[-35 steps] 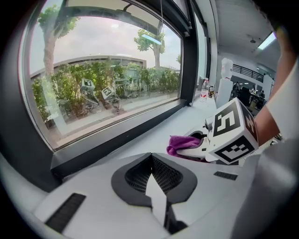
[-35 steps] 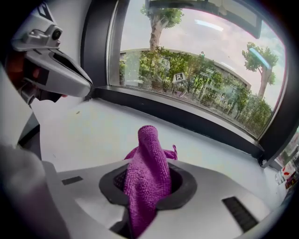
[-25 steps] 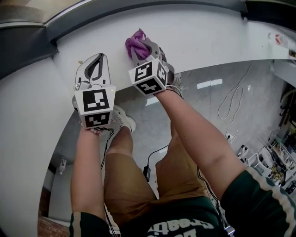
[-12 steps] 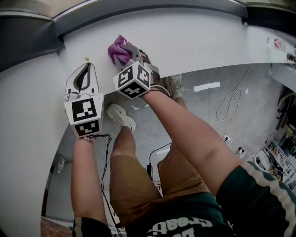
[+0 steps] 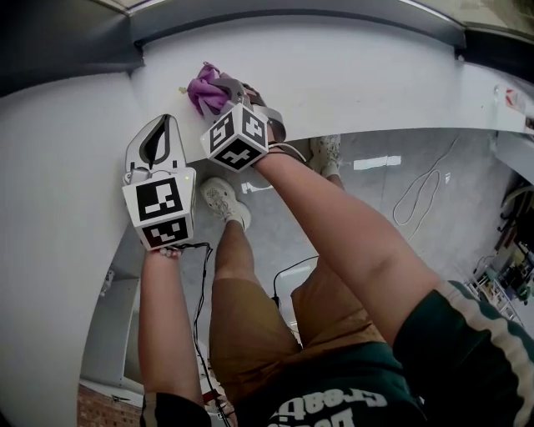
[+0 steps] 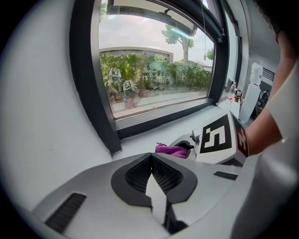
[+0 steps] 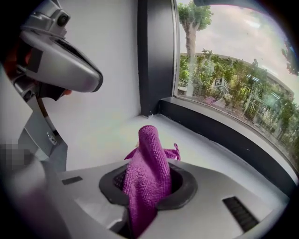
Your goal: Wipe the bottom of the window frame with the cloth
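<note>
White sill (image 5: 375, 75): broad, bare toward right. Dark window frame (image 5: 292, 18) bounds far edge, its corner post close at left. Right gripper (image 7: 148, 189) pinching purple cloth (image 7: 145, 158), held over sill near frame's bottom corner. Left gripper (image 6: 150, 163) pressed together, empty, just beside right one. Cloth-to-sill contact hidden behind jaws.
</note>
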A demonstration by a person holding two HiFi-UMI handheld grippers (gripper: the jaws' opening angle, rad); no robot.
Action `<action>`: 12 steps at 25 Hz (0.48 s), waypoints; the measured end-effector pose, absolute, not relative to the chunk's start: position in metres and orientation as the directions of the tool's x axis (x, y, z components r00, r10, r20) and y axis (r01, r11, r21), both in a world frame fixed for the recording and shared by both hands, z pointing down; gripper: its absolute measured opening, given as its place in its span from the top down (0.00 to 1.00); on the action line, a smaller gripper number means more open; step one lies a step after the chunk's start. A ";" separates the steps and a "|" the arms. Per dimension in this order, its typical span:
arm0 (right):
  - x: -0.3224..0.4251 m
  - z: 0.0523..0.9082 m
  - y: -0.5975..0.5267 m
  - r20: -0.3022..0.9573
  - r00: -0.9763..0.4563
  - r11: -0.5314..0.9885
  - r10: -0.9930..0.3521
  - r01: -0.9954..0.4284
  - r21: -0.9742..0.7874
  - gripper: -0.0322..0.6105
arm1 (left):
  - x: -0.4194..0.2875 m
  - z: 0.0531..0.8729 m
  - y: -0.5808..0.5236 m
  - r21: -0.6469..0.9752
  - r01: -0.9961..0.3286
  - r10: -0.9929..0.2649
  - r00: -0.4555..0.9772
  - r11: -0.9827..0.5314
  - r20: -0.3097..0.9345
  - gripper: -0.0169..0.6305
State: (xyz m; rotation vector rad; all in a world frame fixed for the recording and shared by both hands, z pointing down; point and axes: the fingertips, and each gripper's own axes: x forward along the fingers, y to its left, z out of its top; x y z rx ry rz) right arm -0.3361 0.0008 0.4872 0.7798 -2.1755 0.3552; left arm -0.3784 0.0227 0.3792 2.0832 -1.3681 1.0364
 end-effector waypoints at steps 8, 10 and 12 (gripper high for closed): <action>-0.384 0.488 0.011 0.767 -0.578 0.867 -0.280 -0.496 -0.056 0.83 | -0.386 0.360 0.037 -0.001 -0.945 -0.586 0.201 -0.326 0.785 0.96; -0.394 0.488 0.012 0.763 -0.594 0.879 -0.255 -0.471 -0.073 0.83 | -0.392 0.354 0.039 -0.001 -0.953 -0.592 0.187 -0.303 0.784 0.96; -0.401 0.488 0.013 0.760 -0.606 0.890 -0.236 -0.448 -0.082 0.83 | -0.400 0.352 0.042 -0.007 -0.960 -0.586 0.164 -0.279 0.793 0.96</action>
